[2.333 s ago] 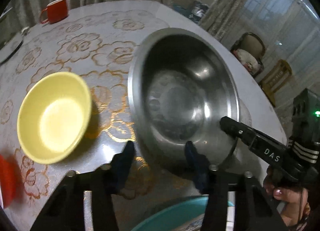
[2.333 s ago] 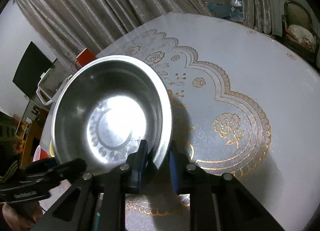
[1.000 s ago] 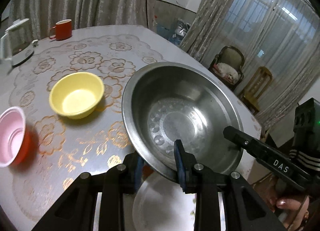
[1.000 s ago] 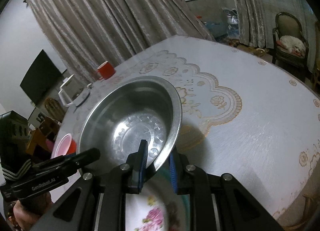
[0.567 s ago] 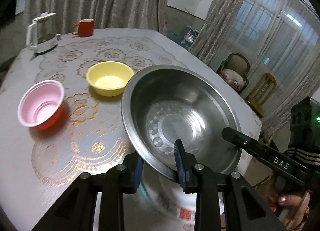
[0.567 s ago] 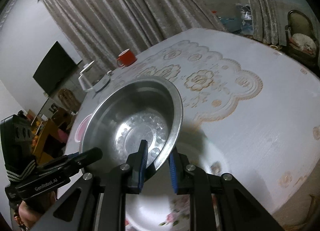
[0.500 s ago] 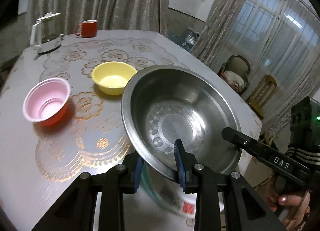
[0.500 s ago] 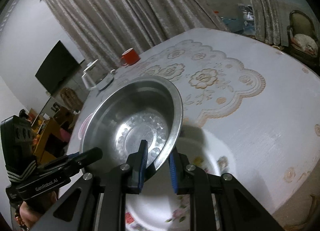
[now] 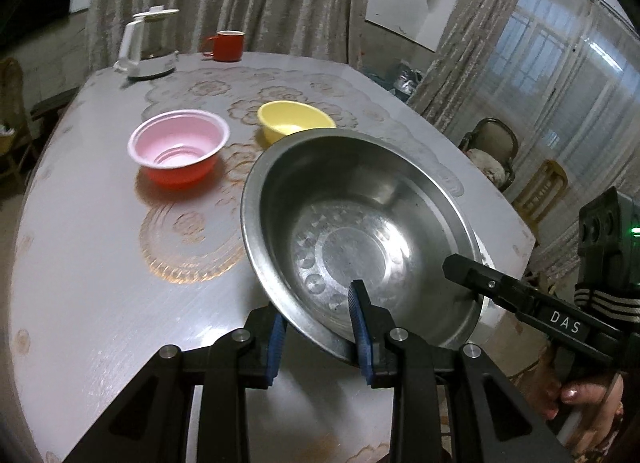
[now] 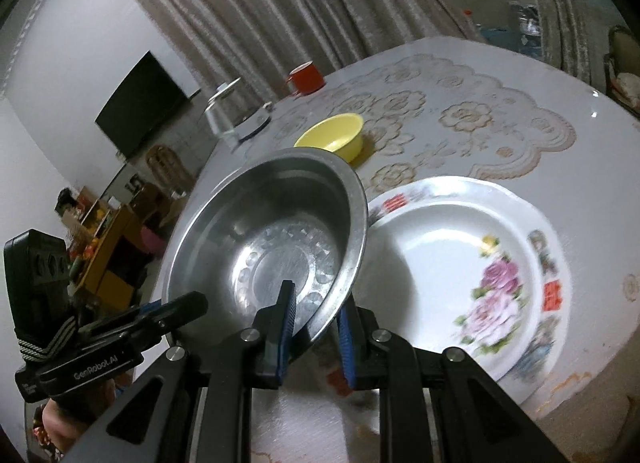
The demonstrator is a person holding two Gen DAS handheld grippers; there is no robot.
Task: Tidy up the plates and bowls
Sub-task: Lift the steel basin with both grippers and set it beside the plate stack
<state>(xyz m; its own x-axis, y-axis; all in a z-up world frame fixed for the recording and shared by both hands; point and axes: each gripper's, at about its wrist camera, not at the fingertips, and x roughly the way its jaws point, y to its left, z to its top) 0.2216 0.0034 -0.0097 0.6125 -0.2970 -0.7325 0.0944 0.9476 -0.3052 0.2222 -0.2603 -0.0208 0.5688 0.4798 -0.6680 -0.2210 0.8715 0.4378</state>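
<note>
Grey curtains, dim room; round table point(image 9: 80, 263) with patterned cloth.

Item, steel basin point(image 9: 360, 247): carried clear of the cloth, rim pinched from two sides because it is too wide for one grip. My left gripper point(image 9: 318, 337) is clamped on its near rim, one pad inside, one under; my right gripper point(image 10: 314, 327) is closed likewise on the opposite edge.

Item, floral plate point(image 10: 460, 263): just right of my right jaws, likely the basin's seat.

Items, pink bowl point(image 9: 178, 145), yellow bowl point(image 9: 294, 121): ahead-left of my left jaws.
</note>
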